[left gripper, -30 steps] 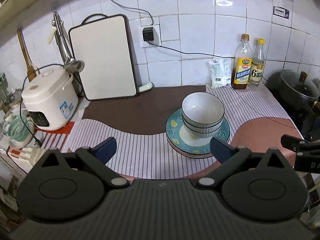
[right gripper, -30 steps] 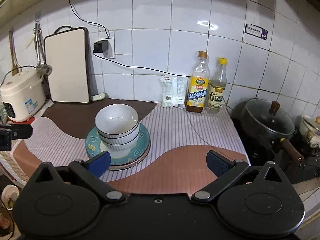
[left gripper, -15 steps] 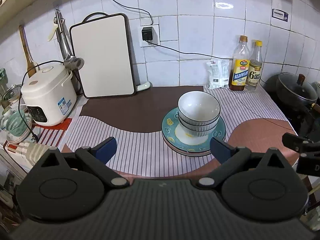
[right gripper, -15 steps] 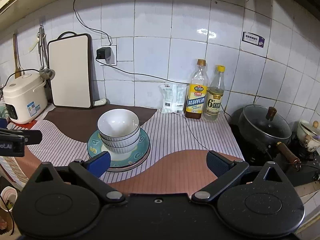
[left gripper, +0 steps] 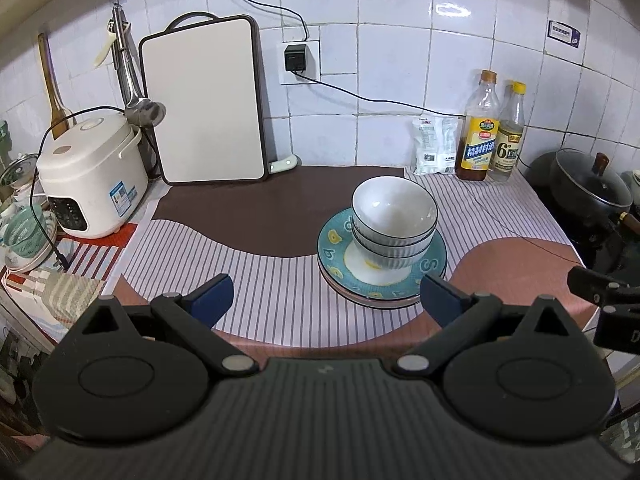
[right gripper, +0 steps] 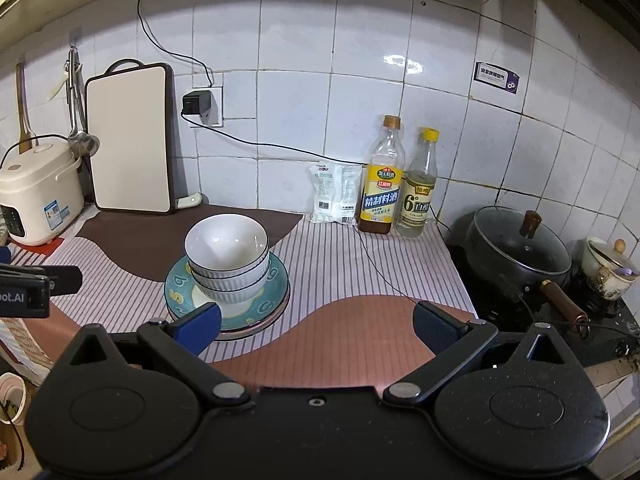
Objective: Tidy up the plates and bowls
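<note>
Right bottle (right gripper: pixel 417 196) label reads "6°"; left gripper (right gripper: pixel 24 292) marked "oot.AI".

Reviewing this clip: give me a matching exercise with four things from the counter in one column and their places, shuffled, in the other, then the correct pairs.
Things:
1. Stacked bowls
2. Rice cooker
3. Cutting board
4. Lidded black pot

Places:
A. Leaning upright against the tiled wall
B. On the stove at the right end
C. On the teal plate
D. At the left end of the counter

Pairs: 1-C, 2-D, 3-A, 4-B
</note>
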Demonstrator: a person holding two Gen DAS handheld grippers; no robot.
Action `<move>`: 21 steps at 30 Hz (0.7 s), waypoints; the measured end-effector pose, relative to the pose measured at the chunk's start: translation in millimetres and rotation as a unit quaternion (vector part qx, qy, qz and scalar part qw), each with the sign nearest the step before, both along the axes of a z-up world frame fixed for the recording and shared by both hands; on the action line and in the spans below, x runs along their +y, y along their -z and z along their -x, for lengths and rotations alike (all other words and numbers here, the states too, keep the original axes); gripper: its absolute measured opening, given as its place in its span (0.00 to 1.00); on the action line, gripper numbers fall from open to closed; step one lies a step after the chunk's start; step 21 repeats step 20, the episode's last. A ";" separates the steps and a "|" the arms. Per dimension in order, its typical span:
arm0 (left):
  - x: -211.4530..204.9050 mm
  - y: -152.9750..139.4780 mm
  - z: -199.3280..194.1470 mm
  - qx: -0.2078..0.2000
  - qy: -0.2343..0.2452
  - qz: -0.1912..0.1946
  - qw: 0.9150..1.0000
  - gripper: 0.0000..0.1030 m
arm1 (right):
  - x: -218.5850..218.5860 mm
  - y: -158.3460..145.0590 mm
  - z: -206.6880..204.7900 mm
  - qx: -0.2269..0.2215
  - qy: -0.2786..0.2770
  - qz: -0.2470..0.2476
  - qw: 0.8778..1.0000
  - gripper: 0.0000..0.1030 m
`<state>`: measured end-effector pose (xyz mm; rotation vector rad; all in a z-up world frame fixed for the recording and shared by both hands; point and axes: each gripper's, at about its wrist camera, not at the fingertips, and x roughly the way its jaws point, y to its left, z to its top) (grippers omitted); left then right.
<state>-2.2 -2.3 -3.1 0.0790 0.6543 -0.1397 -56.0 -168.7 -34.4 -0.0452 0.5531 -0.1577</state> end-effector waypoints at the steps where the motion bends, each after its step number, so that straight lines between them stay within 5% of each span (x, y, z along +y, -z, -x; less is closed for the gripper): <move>1: 0.0 0.4 0.2 0.000 -0.001 0.001 1.000 0.98 | 0.4 0.2 -0.3 0.000 0.000 -0.001 1.000 1.00; 21: 0.6 0.5 0.6 0.000 -0.001 0.005 1.000 0.98 | -0.8 4.3 -3.4 0.006 -0.002 -0.001 1.000 1.00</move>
